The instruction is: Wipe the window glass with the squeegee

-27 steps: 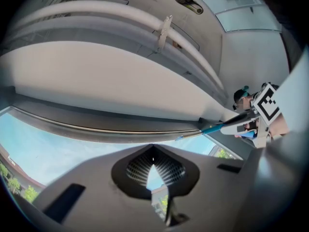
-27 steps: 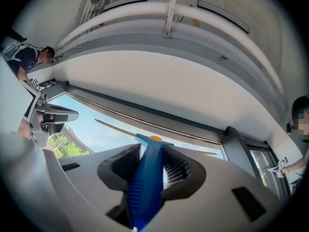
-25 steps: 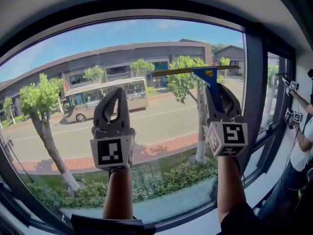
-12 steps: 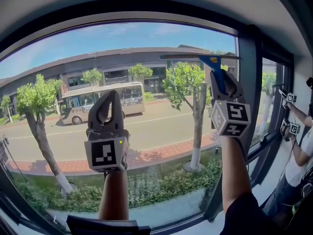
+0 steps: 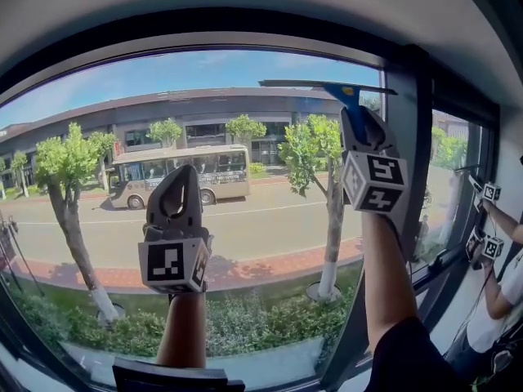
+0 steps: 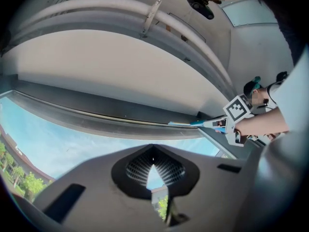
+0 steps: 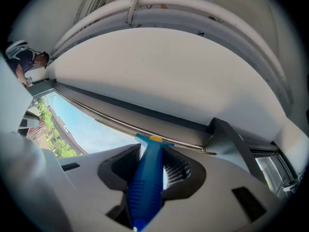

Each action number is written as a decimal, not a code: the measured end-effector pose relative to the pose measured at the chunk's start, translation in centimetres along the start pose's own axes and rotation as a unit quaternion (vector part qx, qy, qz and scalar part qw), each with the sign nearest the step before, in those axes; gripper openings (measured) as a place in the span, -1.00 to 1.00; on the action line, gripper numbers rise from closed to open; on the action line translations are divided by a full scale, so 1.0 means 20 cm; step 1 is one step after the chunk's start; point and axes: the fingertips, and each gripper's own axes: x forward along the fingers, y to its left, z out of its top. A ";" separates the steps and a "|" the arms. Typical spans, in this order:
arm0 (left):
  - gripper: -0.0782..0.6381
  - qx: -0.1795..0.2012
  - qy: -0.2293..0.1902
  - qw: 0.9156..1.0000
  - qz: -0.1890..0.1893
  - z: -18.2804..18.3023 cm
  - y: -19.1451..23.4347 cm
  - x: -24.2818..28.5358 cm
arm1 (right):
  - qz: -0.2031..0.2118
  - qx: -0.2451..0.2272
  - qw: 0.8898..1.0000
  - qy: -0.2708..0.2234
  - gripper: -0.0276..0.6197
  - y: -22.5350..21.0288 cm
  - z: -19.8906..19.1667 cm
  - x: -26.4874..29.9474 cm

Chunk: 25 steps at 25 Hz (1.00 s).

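The squeegee (image 5: 351,104) has a blue handle and a long thin blade lying level against the window glass (image 5: 204,137), just under the top frame. My right gripper (image 5: 360,127) is raised high and shut on the handle. In the right gripper view the blue handle (image 7: 147,182) runs up between the jaws of the right gripper (image 7: 153,159), with the blade close below the dark top frame (image 7: 145,111). My left gripper (image 5: 183,188) hangs lower at centre left, in front of the glass, shut and holding nothing. In the left gripper view the left gripper (image 6: 153,164) points up, and the squeegee (image 6: 193,123) shows at the right.
A thick dark upright frame post (image 5: 406,153) bounds the pane on the right, with another pane beyond it. At the far right another person's hand holds grippers with marker cubes (image 5: 489,191). Outside are trees, a road and a bus (image 5: 180,172). The white ceiling (image 7: 159,66) is right above.
My right gripper has carried the squeegee upward and a little left, from mid-pane to just under the top frame. The left gripper has stayed at about the same height.
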 end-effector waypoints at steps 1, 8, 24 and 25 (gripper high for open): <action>-0.77 0.005 0.001 1.000 0.001 0.00 -0.02 0.02 | 0.003 0.001 1.000 0.000 -0.47 -0.02 -0.01 0.04; -0.77 0.030 0.011 0.999 0.006 0.03 -0.09 0.11 | 0.010 0.009 1.000 0.000 -0.47 -0.11 0.01 0.25; -0.77 0.047 0.029 0.998 0.036 0.03 -0.02 0.04 | -0.004 -0.001 1.000 0.016 -0.47 -0.10 0.03 0.41; -0.77 0.047 0.029 0.998 0.037 0.03 -0.02 0.04 | -0.004 0.000 1.000 0.015 -0.47 -0.10 0.03 0.41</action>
